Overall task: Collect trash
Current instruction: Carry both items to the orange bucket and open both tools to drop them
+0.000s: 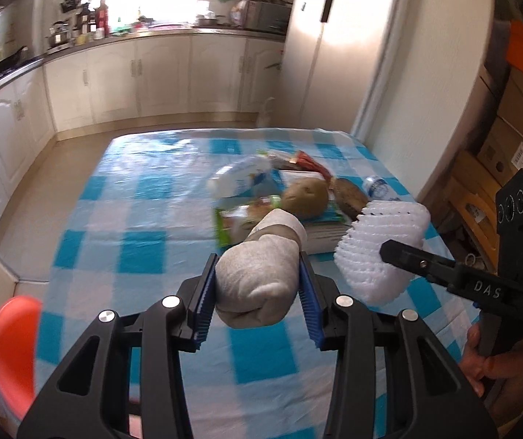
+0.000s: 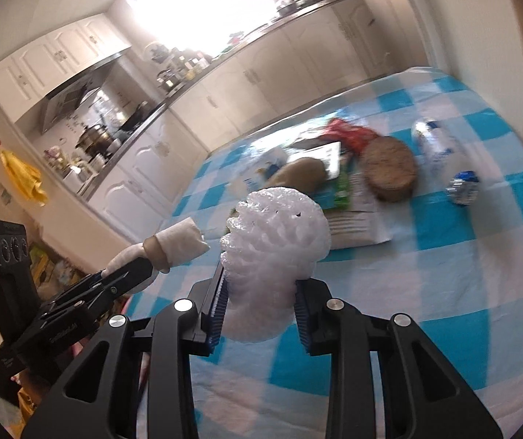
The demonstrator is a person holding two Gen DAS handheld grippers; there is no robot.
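My left gripper (image 1: 258,274) is shut on a rolled grey sock (image 1: 258,281), held above the blue-and-white checked tablecloth (image 1: 133,197). My right gripper (image 2: 259,292) is shut on a white foam fruit net (image 2: 272,248), also lifted off the table. In the left wrist view the right gripper (image 1: 389,247) comes in from the right with the foam net (image 1: 382,252) in it. In the right wrist view the left gripper (image 2: 140,274) shows at the left, with the sock (image 2: 177,245) sticking out of it.
On the table behind lie a plastic bottle (image 1: 239,179), a potato (image 1: 307,197), a brown round piece (image 2: 389,170), a red wrapper (image 2: 349,131), a crushed bottle (image 2: 435,146), a book (image 1: 316,234) and a green packet (image 1: 225,226). An orange-rimmed container (image 1: 12,347) stands at the near left. Kitchen cabinets (image 1: 115,80) line the back.
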